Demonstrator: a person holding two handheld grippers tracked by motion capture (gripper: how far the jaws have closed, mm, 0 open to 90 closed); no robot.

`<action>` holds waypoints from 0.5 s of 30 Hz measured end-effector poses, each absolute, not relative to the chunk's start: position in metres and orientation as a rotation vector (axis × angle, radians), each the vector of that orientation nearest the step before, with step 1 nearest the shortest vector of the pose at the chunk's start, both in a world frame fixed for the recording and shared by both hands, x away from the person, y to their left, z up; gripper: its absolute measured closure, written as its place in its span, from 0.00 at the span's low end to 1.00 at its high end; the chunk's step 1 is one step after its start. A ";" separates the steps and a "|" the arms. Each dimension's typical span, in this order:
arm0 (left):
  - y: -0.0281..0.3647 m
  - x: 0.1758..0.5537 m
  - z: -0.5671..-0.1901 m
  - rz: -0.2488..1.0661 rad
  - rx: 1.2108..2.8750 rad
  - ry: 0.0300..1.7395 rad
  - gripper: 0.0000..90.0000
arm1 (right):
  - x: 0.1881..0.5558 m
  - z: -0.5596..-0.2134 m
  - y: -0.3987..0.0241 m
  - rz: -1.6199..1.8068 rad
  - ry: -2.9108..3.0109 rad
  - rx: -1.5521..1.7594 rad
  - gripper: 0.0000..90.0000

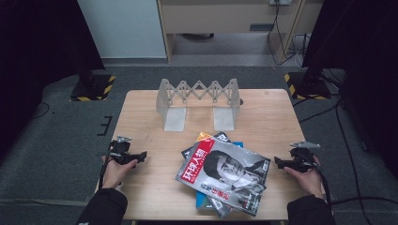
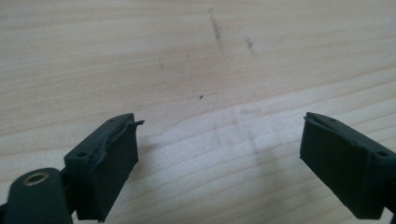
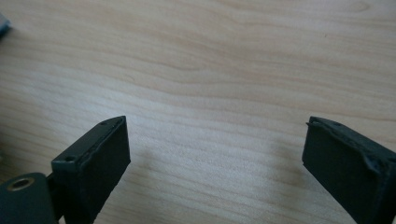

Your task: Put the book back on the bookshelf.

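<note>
Desk [image 1: 141, 112], light wood. Expandable book rack [image 1: 199, 101], grey, at the far middle; its bay holds nothing. Magazine stack [image 1: 224, 174], slanted, near the front edge at centre-right, well apart from the rack. Left claw [image 1: 141, 155]: jaws spread, nothing between them, at the desk's left edge. Right claw [image 1: 278, 162]: jaws spread, nothing between them, at the right edge. Both gripper views add close wood grain; the left one shows faint dark scuffs [image 2: 215, 28]. Bare desk lies between each claw and the stack.
</note>
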State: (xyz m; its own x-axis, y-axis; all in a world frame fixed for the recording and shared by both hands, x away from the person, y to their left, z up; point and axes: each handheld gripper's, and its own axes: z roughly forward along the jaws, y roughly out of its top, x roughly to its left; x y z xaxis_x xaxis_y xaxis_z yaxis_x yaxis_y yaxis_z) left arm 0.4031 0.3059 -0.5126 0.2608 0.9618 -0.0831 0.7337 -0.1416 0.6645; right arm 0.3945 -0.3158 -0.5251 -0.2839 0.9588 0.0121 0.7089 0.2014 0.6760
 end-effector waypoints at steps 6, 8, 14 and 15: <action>0.299 0.395 -0.495 0.469 1.849 1.482 0.16 | 0.389 -0.507 -0.307 0.908 2.029 1.553 0.10; 0.293 0.391 -0.487 0.466 1.827 1.445 0.17 | 0.387 -0.502 -0.304 0.930 2.020 1.545 0.10; 0.271 0.378 -0.467 0.419 1.775 1.330 0.19 | 0.380 -0.486 -0.296 0.955 2.003 1.534 0.11; 0.268 0.376 -0.465 0.414 1.771 1.318 0.19 | 0.379 -0.484 -0.295 0.965 2.003 1.528 0.11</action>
State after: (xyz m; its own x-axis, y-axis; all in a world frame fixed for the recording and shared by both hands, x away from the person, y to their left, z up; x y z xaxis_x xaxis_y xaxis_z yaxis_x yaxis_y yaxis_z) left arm 0.3759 0.2679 -0.4653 0.3850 0.8959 -0.2217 0.6078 -0.0653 0.7914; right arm 0.3788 -0.2950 -0.4843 -0.2927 0.9539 0.0669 0.6469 0.1460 0.7484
